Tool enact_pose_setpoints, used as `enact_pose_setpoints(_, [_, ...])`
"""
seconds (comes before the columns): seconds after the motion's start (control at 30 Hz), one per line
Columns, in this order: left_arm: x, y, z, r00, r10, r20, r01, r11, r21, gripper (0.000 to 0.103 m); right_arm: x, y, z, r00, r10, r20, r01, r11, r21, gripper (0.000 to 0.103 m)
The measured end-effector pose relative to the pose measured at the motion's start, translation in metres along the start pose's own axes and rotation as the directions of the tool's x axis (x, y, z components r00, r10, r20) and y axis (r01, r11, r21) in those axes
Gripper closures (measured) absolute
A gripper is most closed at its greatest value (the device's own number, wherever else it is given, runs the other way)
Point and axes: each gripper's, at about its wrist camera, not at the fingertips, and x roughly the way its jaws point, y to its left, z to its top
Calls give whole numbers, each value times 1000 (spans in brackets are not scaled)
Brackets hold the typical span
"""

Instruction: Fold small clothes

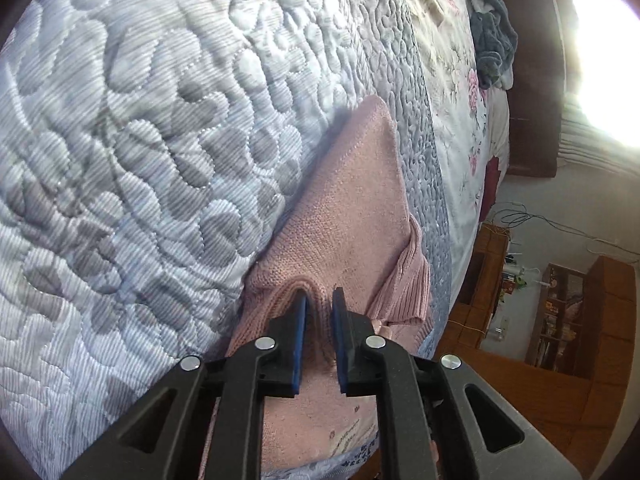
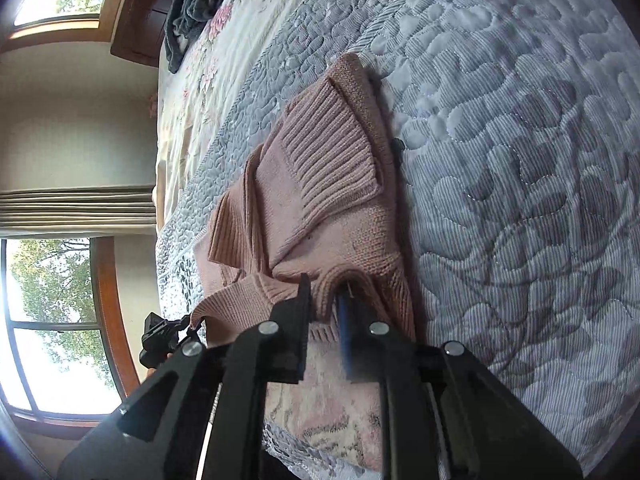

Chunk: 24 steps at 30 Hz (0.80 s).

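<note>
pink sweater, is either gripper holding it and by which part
Both hold the pink sweater. The left gripper and the right gripper each pinch a bunched fold of knit at its near edge, fabric between the fingers.

Hidden and blurred parts
The sweater (image 2: pixel 320 208) covers one right gripper (image 2: pixel 325 300) finger; the shelf (image 1: pixel 560 320) items are too small to tell.

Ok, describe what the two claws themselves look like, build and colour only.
Both are alike. The left claw is matte black plastic: two flat fingers lined with blue pads, angular linkage arms with triangular cut-outs, and round silver pivot pins. The right claw has the same black frame, silver pins and a blue pad. No cables or markings show.
</note>
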Motion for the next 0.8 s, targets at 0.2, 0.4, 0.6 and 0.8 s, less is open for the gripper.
enact_pose_setpoints(0.2, [-36, -39, -9, 991, 54, 119, -83, 963, 258, 68, -37, 25, -1, 997, 9, 79, 3, 989, -147, 63])
enact_pose_setpoints(0.4, [-15, -67, -7, 972, 202, 119, -234, 844, 482, 64, -19, 35, -4, 987, -134, 90, 155, 942, -297, 57])
enact_pose_setpoints(0.6, [29, -71, -9, 937, 340, 82, -319, 734, 600, 59, 3, 25, -4, 980, -180, 80, 197, 917, -347, 57])
enact_pose_setpoints(0.8, [40, -71, -15, 934, 348, 79, -314, 698, 644, 69, 14, 25, -4, 979, -194, 67, 204, 900, -385, 57])
